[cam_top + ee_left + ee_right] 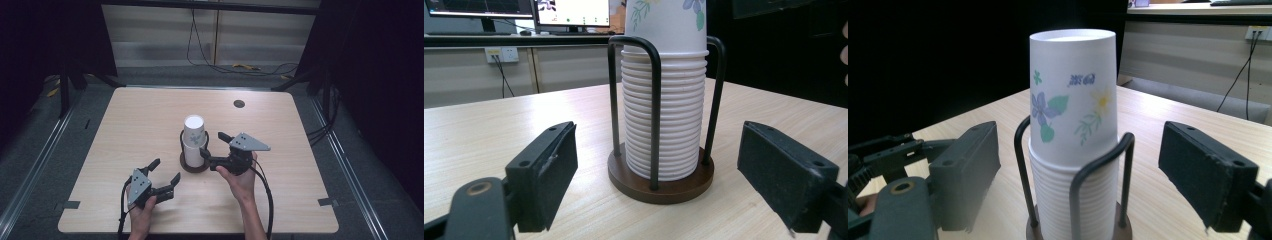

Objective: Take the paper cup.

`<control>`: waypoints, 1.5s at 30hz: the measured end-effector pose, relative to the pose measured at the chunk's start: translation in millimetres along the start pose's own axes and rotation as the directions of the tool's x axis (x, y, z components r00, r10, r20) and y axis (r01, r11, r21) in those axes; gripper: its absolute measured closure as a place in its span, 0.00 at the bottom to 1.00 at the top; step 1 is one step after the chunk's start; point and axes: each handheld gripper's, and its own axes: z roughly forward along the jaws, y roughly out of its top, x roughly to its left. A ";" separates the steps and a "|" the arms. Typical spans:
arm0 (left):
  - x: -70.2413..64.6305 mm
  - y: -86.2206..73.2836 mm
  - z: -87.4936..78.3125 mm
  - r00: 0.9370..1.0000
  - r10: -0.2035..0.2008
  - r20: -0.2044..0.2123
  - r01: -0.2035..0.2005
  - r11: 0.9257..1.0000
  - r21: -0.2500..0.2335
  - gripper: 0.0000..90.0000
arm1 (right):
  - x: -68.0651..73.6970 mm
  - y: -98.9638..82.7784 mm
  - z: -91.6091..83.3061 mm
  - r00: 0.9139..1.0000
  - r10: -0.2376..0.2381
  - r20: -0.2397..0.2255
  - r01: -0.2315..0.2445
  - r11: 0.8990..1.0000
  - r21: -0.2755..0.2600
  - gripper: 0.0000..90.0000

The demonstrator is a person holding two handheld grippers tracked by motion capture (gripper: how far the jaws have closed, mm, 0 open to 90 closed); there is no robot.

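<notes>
A tall stack of white paper cups (193,134) stands upside down in a black wire holder with a round brown base (194,167) at the middle of the wooden table (280,125). The top cup (1073,100) bears printed flowers. My right gripper (213,143) is open just right of the stack, level with its upper part, with nothing between its pads (1205,175). Nearer the front edge, my left gripper (165,170) is open and points at the holder's base (659,187) from a short way off. The ribbed cup rims (664,110) sit framed by its wide jaws, untouched.
A small dark round grommet (239,103) sits in the table's far right part. Tape marks (327,202) lie near the front corners. Cables (220,65) trail on the floor beyond the far edge. Monitors (569,12) stand on a desk in the background.
</notes>
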 end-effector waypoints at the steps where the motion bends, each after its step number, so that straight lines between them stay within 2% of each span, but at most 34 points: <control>1: -0.1 0.0 0.0 1.000 0.002 0.001 -0.002 1.000 -0.001 0.18 | 0.0 0.0 0.0 1.000 0.000 0.000 0.000 1.000 0.000 0.18; 7: -0.6 -0.1 0.2 1.000 0.000 0.000 0.000 1.000 -0.005 0.18 | 1.9 5.1 9.3 0.999 -0.013 -0.034 0.013 1.000 -0.003 0.16; 11: -1.2 -0.2 0.0 1.000 -0.002 -0.006 0.002 1.000 -0.007 0.18 | 4.2 8.2 16.8 0.998 -0.024 -0.051 0.025 1.000 0.014 0.15; 17: -1.3 -0.2 0.0 1.000 -0.002 -0.005 0.002 1.000 -0.009 0.18 | 1.5 18.8 23.7 0.998 -0.027 -0.060 0.028 1.000 0.012 0.15; 30: -0.5 -0.1 -0.2 1.000 0.011 0.004 -0.011 1.000 -0.004 0.18 | -3.1 39.7 43.5 0.997 -0.040 -0.072 0.044 0.998 0.047 0.15; 33: -0.2 0.0 -0.2 1.000 0.013 0.005 -0.013 1.000 0.000 0.18 | -3.2 41.7 47.5 0.997 -0.034 -0.076 0.038 0.998 0.052 0.16; 35: -0.7 -0.3 0.0 1.000 0.009 0.004 -0.009 1.000 -0.007 0.18 | -2.3 45.4 52.6 0.997 -0.023 -0.070 0.028 0.998 0.061 0.20; 38: 0.0 -0.1 -0.1 1.000 0.012 0.003 -0.012 1.000 -0.006 0.18 | -4.3 46.7 56.5 0.998 -0.015 -0.069 0.020 0.997 0.074 0.20; 40: -1.6 -0.6 0.5 1.000 -0.009 0.021 0.010 1.000 -0.007 0.18 | -5.0 47.0 58.2 0.998 -0.014 -0.069 0.019 0.996 0.082 0.20; 41: -0.2 -0.2 -0.2 1.000 0.013 0.005 -0.013 1.000 -0.005 0.18 | -5.5 47.0 58.8 0.998 -0.012 -0.070 0.017 0.996 0.084 0.20; 45: -0.5 -0.2 -0.1 1.000 0.008 0.005 -0.008 1.000 -0.007 0.18 | -6.8 47.1 62.0 0.997 -0.014 -0.069 0.021 0.995 0.098 0.21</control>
